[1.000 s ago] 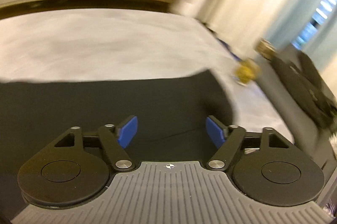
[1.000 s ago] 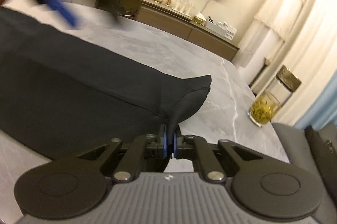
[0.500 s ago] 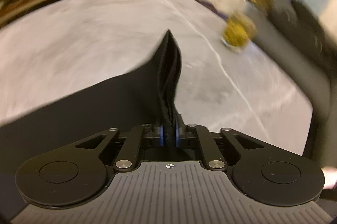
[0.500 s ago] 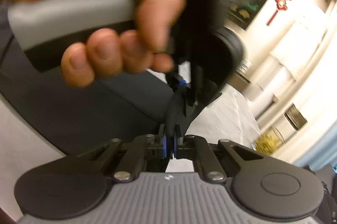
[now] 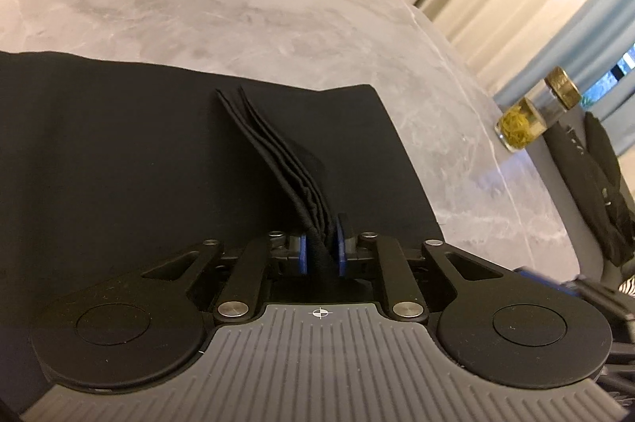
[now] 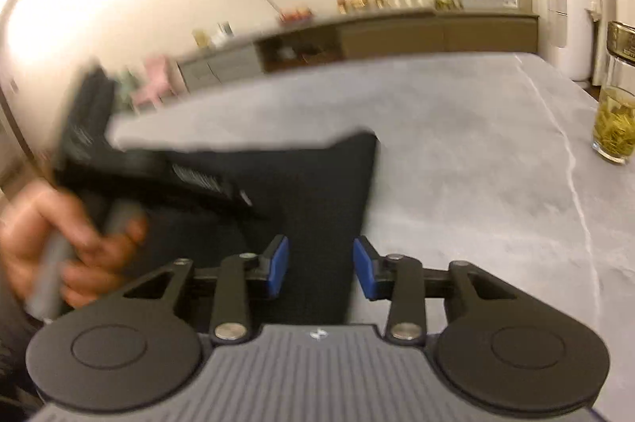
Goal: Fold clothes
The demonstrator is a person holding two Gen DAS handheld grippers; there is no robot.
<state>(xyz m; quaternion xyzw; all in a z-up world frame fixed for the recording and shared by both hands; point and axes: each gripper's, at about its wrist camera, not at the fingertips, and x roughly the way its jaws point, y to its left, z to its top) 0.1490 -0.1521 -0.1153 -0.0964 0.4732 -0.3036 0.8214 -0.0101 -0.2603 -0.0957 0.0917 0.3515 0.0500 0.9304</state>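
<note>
left gripper (image 5: 320, 250): opening, blue pads still pinching a bunched fold of black fabric garment (image 5: 119, 152)
right gripper (image 6: 320, 267): spreading apart, nothing gripped
garment: flat on grey marble table (image 5: 238, 5)
blurry: hand (image 6: 59, 243)

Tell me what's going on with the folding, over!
Left gripper opening, bunched black cloth between its pads. Right gripper opening, nothing pinched. Glass jar sits off to the side, not in the way.

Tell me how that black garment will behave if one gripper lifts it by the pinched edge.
The black garment is probably floppy: its layers bunch and droop between the left gripper, whose jaws are opening. Likely light, since it lies flat on the table.
</note>
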